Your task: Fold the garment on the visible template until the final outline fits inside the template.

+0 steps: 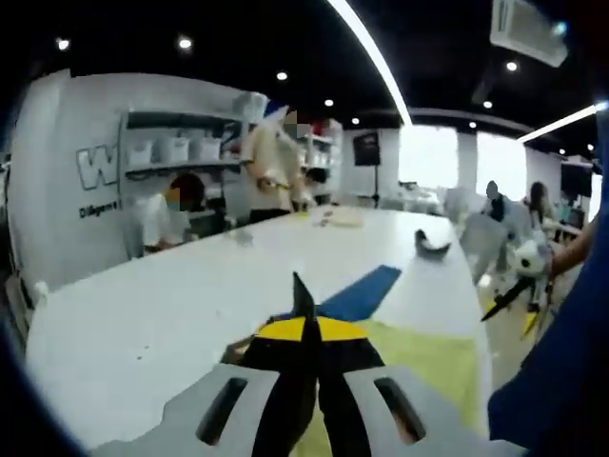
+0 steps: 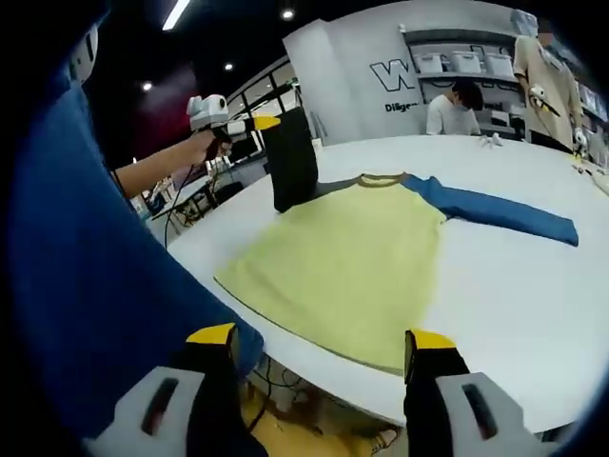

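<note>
**Lying flat: shirt on the white tabletop**

Spreading across the near edge of the tabletop [image 2: 514,314] is the shirt [image 2: 352,267], yellow body flat, one blue sleeve [image 2: 495,211] stretched out sideways. The left claw [image 2: 285,152] is clamped on the shirt's dark sleeve, lifting it upright above the shoulder. The right claw [image 2: 324,347] hangs spread wide apart, holding nothing, over the hem.

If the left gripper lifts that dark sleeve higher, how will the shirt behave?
Probably floppy: the dark sleeve hangs limp from the left gripper. The yellow shirt lies flat, so it likely drags and creases. It seems light.
</note>
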A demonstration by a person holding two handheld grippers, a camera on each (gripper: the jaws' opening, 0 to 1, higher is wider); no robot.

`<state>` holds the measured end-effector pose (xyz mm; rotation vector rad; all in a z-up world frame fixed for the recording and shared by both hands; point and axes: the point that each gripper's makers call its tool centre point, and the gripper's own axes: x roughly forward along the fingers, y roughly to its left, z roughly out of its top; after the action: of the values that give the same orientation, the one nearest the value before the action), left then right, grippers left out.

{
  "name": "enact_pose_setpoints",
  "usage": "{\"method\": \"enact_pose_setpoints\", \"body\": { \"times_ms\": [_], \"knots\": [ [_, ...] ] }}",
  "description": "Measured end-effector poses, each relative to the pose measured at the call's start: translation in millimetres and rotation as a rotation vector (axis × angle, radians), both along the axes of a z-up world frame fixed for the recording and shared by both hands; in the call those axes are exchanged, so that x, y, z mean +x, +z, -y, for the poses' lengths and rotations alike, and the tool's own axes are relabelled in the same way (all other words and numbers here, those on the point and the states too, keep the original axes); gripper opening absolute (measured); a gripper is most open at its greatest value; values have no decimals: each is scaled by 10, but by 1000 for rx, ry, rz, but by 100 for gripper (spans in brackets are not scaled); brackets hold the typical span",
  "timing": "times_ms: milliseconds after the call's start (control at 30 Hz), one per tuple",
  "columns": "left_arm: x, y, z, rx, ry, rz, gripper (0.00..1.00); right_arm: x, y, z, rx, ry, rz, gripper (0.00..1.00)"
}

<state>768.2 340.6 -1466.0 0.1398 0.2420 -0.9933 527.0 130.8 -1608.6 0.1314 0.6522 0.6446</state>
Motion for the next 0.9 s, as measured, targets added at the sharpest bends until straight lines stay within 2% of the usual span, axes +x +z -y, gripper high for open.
{"method": "enact_pose_setpoints", "body": {
  "times_ms": [67,233,333,433,600,800,900],
  "knots": [
    [-95,-21,114,28,-22,28,0,-23,7,27,6,-3,1,69],
    [-293,-138,295,74,-107,39,0,-70,-1,141,13,-18,-7,69],
    [-493,-244,433,107,-158,46,0,-72,-19,244,16,-34,-14,69],
    [-591,-336,488,118,-187,38,0,-61,-10,275,22,-44,-15,69],
    [-884,-486,681,147,-247,35,0,-20,-32,336,36,-38,-16,69],
    [-1132,-552,778,155,-287,35,0,12,-32,345,49,-32,-16,68],
    [-1162,-619,794,171,-278,31,0,11,-55,358,52,-30,-21,68]
  ]
}}
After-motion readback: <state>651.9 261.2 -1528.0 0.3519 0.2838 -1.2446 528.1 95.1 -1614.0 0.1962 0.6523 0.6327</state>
